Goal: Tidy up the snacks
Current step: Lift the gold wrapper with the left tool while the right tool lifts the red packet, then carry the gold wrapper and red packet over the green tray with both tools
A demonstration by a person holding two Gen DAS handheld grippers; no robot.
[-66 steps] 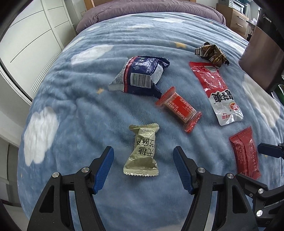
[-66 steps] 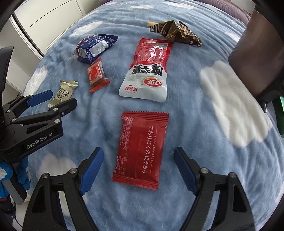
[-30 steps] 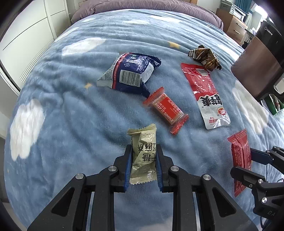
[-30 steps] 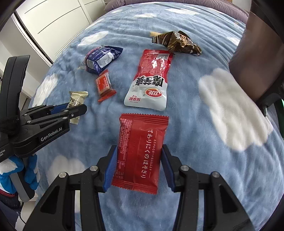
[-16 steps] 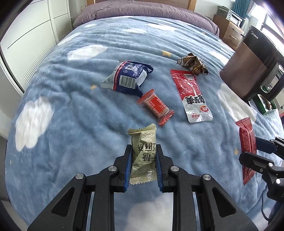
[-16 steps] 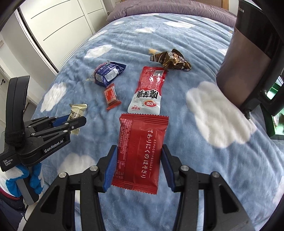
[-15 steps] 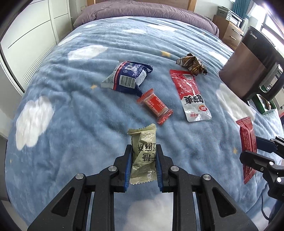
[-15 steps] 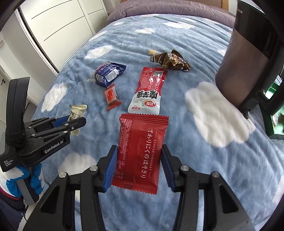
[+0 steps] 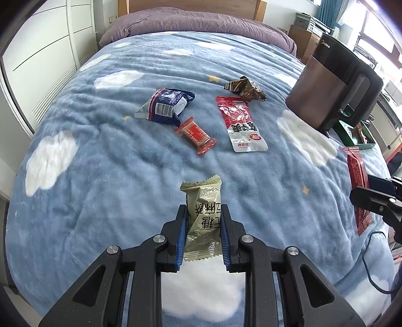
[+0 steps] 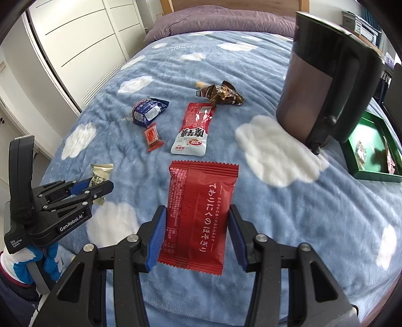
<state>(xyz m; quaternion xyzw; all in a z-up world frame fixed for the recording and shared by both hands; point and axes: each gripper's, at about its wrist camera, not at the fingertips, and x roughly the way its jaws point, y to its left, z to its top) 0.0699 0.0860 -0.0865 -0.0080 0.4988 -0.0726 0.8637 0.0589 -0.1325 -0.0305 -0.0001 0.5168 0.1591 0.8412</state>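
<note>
My left gripper [image 9: 203, 218] is shut on a small olive-gold snack packet [image 9: 203, 216], held clear above the blue cloud-pattern blanket [image 9: 100, 176]. My right gripper [image 10: 198, 221] is shut on a flat red packet [image 10: 198, 213] with white Japanese lettering, also lifted off the bed. In the right wrist view the left gripper [image 10: 100, 185] shows at the left with its gold packet [image 10: 100, 176]. In the left wrist view the red packet [image 9: 358, 176] appears edge-on at the right. On the blanket lie a blue pouch [image 9: 165, 107], a small red bar [image 9: 196, 135], a red-and-white sachet [image 9: 240, 125] and a brown wrapper [image 9: 247, 89].
A dark brown appliance [image 10: 324, 83] stands on the right of the bed. Beside it a green tray [image 10: 371, 151] holds several small wrappers. White wardrobe doors [image 10: 75, 37] line the left side. A purple pillow [image 9: 196, 24] lies at the headboard. A blue-and-white glove [image 10: 37, 259] holds the left gripper.
Both grippers closed on their packets, then rose and pulled back from the blanket. More of the bed, the appliance and the green tray has come into view.
</note>
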